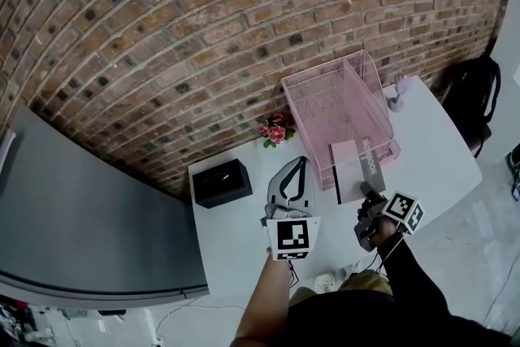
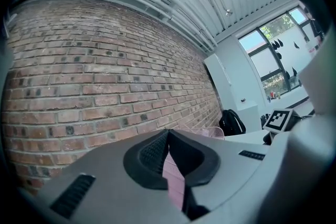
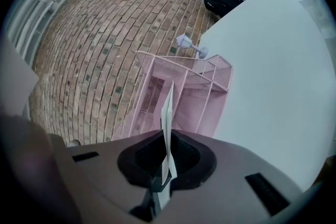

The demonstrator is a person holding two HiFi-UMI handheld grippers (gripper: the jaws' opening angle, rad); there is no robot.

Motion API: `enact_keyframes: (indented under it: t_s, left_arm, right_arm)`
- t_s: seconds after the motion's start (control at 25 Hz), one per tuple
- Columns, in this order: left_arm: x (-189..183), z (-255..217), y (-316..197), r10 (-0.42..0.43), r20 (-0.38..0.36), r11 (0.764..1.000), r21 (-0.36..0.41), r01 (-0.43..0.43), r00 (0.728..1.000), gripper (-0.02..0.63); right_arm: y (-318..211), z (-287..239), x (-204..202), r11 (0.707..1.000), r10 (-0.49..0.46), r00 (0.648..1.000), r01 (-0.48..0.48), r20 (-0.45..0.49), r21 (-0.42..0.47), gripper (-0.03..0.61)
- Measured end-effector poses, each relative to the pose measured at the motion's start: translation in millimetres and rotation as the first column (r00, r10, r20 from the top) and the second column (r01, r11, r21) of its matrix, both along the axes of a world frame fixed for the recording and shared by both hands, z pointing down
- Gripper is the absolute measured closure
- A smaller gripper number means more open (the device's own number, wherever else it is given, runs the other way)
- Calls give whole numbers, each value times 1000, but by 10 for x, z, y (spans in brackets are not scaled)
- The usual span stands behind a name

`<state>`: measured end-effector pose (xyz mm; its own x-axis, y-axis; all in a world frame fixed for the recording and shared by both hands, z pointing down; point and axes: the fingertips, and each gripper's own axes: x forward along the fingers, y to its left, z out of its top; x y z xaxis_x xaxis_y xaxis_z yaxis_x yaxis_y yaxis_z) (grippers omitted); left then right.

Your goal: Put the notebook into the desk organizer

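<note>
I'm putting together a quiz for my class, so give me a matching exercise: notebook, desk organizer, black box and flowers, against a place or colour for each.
1 notebook
2 desk organizer
3 black box
4 flowers

A pink mesh
B left end of the table
C in the right gripper
D back edge, just left of the organizer

Pairs: 1-C, 2-A, 3-B, 4-D
</note>
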<state>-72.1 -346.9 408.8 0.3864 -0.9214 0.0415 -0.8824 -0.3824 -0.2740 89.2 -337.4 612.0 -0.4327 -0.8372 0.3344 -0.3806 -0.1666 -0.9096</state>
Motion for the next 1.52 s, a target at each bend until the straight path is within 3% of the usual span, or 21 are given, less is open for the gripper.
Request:
enact_keyframes:
  t_s: [1.52]
  left_arm:
    - [71,64,-484,-62,59,998,-10,63,996,598]
  right_arm:
    - [-860,-158,-14,995,-43,998,39,46,92,552]
